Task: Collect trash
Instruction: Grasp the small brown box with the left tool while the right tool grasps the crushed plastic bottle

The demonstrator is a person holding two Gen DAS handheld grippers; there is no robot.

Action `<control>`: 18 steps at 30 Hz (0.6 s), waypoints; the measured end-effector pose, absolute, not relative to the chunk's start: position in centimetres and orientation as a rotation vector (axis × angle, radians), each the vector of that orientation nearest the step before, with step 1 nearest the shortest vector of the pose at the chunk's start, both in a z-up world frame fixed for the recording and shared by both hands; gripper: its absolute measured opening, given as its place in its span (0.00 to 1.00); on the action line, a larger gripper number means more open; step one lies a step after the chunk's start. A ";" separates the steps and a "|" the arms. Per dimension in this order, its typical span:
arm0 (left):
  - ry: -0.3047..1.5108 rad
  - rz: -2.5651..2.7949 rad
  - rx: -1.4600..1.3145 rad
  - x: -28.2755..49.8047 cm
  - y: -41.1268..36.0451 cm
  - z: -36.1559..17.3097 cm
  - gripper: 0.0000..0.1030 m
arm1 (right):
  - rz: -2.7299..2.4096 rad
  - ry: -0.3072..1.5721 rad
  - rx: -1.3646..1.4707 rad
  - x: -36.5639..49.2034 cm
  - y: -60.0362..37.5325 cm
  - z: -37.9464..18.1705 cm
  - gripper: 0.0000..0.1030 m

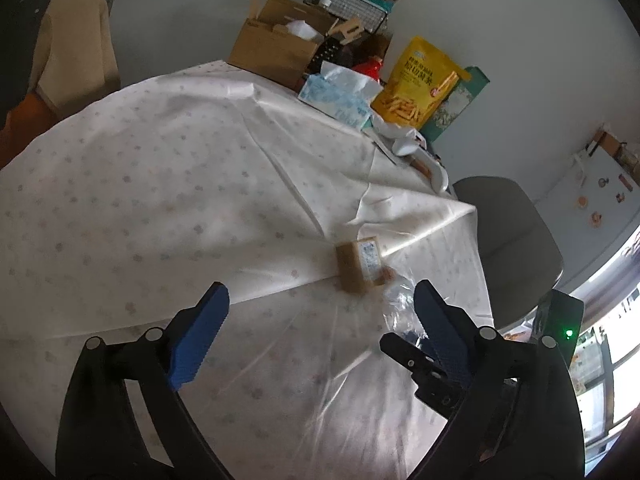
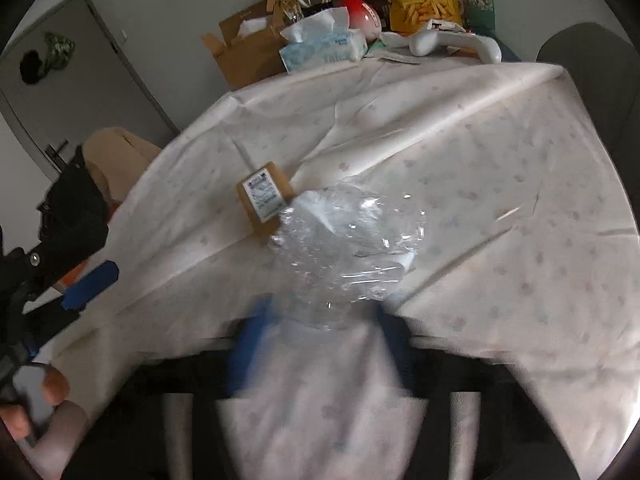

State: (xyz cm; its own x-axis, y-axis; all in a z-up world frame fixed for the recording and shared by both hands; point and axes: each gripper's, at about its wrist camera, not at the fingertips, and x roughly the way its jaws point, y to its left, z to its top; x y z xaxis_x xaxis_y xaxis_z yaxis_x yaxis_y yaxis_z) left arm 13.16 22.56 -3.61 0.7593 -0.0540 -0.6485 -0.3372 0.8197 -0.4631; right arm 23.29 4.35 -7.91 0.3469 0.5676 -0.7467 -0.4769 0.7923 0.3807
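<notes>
Looking down along the right gripper (image 2: 320, 320), you can see a crumpled clear plastic bottle (image 2: 348, 232) sitting between its 2 blue fingers (image 2: 244, 344). The picture is blurry there, but the fingers look pulled in around the bottom end of the bottle, so my guess is that it is grabbing the bottle.

The left gripper (image 1: 320, 312) is wide open and holds nothing. Its 2 blue fingers (image 1: 200, 336) hang over the white dotted tablecloth (image 1: 180, 184), with bare cloth between them. It points toward the trash but does not touch it.

Just beside the bottle lies a small brown box (image 1: 358, 266) with a white label on top. It rests flat on the cloth near the table's edge, and it touches or almost touches the bottle. Nothing is holding it.

At the far end of the table are things that look like they belong there: a big cardboard box (image 1: 272, 48), a blue tissue pack (image 1: 340, 96) and a yellow snack bag (image 1: 420, 80). A grey chair (image 1: 512, 232) stands by the table.

So how far along is the job? I think it is near the start. 1 piece of trash, the bottle, is being picked up. The small brown box is not yet picked up. I cannot see any bin or trash bag, so I cannot tell where the trash goes.
</notes>
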 end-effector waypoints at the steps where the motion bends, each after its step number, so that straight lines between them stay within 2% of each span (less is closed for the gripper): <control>1: 0.703 0.164 -0.589 13.5 22.4 -3.5 0.89 | 0.677 1.014 0.118 23.4 3.9 -7.9 0.31; 18: 0.807 0.140 -0.605 21.3 20.4 -6.2 0.86 | 0.514 0.918 0.278 23.1 -6.7 -6.4 0.31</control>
